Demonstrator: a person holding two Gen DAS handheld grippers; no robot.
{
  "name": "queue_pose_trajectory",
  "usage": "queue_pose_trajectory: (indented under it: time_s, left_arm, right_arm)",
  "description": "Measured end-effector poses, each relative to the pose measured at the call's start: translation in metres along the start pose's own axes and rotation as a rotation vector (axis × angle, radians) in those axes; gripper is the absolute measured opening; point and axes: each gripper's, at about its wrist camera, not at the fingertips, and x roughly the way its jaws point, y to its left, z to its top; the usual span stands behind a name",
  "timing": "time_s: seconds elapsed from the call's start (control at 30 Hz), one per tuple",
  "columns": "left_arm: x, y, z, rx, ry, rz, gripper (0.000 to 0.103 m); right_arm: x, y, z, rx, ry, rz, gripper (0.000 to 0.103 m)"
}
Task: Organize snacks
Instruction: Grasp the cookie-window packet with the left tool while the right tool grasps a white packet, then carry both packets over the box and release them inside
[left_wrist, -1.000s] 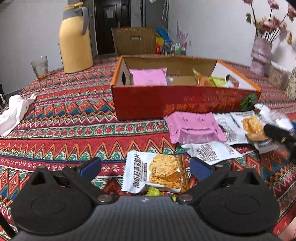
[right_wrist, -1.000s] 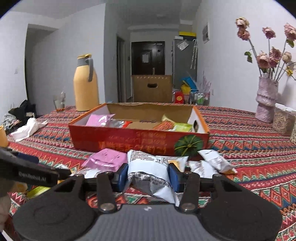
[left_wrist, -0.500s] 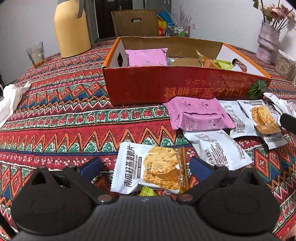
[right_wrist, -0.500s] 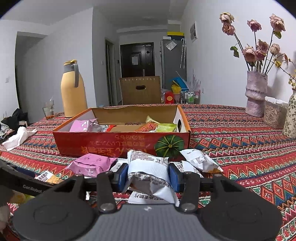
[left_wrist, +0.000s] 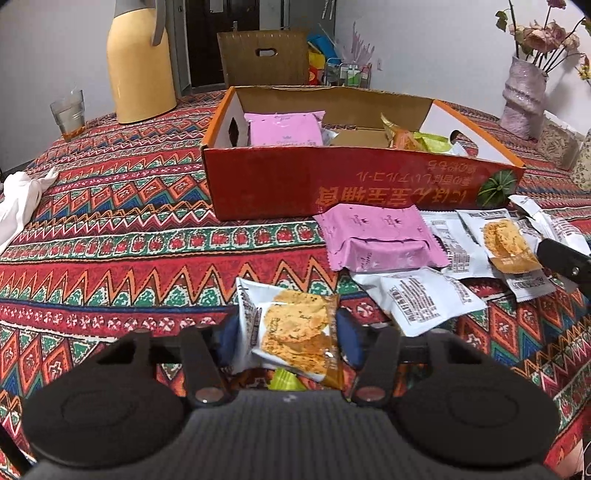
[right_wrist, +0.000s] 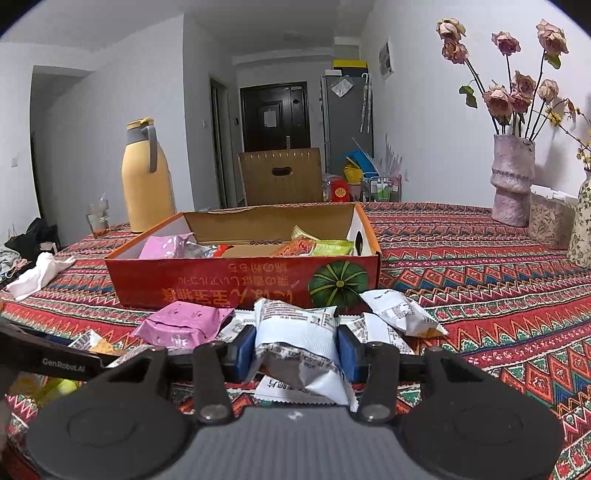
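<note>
My left gripper (left_wrist: 286, 341) is shut on a white cracker packet (left_wrist: 291, 332) low over the tablecloth. My right gripper (right_wrist: 295, 349) is shut on a white snack packet (right_wrist: 299, 343) with its printed back up. The open red cardboard box (left_wrist: 332, 181) stands ahead, also in the right wrist view (right_wrist: 236, 284), holding a pink packet (left_wrist: 284, 129) and orange and green packets (left_wrist: 413, 138). In front of it lie a pink packet (left_wrist: 376, 236) and several white packets (left_wrist: 424, 295). The right gripper's arm (left_wrist: 563, 256) shows at the left view's right edge.
A yellow thermos (left_wrist: 138, 70) and a glass (left_wrist: 68, 114) stand far left. A white cloth (left_wrist: 18, 199) lies at the left edge. A pink vase with dried roses (right_wrist: 511, 177) and a woven container (right_wrist: 550, 218) stand at the right. A brown chair back (right_wrist: 280, 175) is behind the table.
My left gripper's fingers have closed onto the cracker packet, which now stands more upright between them. The right gripper still holds its white packet and has drawn back slightly.
</note>
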Motion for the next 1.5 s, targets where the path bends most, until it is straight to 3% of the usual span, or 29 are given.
queue_pose_trajectory:
  time_s: [0.33,0.57,1.03,1.5]
  left_arm:
    - [-0.013,0.000,0.002,0.003,-0.056,0.002,0.047]
    - [-0.031,-0.001,0.017,-0.008,-0.144,0.001,0.047]
    - [-0.040,-0.021,0.071,-0.010,-0.288,0.004,0.048]
    - [-0.016,-0.036,0.129,-0.007,-0.358,0.007,0.048]
  right_arm:
    - [-0.004,0.000,0.001,0.000,-0.013,0.000,0.046]
    - [-0.003,0.000,0.008,-0.010,-0.033,-0.005,0.046]
    - [0.021,0.003,0.047,-0.031,-0.099,0.010,0.046]
    - [0.080,0.006,0.096,-0.059,-0.128,0.021,0.046]
